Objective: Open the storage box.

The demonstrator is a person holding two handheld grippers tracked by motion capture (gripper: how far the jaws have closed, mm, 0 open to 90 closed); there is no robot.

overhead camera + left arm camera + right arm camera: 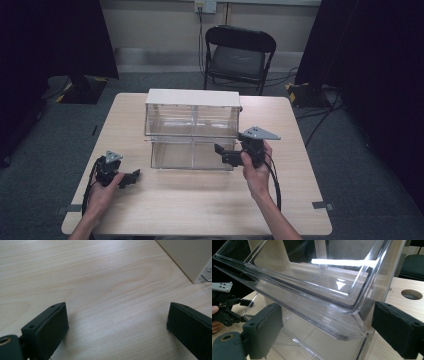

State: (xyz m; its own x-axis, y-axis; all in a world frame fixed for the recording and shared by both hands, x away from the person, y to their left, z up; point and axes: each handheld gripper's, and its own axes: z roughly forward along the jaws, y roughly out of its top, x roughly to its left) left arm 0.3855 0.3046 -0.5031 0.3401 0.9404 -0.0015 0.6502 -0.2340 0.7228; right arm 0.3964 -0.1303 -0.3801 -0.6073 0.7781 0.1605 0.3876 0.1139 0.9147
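Right claw (322, 327) agape at clear bin (317, 290), bin's edges cut off; left claw (117, 322) wide, empty.

No text, label, brand, number or sign can be read anywhere in these pictures. The clear plastic drawer box (192, 131) near the far edge of the table (200, 200) carries no lettering on its white top or its see-through fronts, and the black jaws of both grippers are plain.
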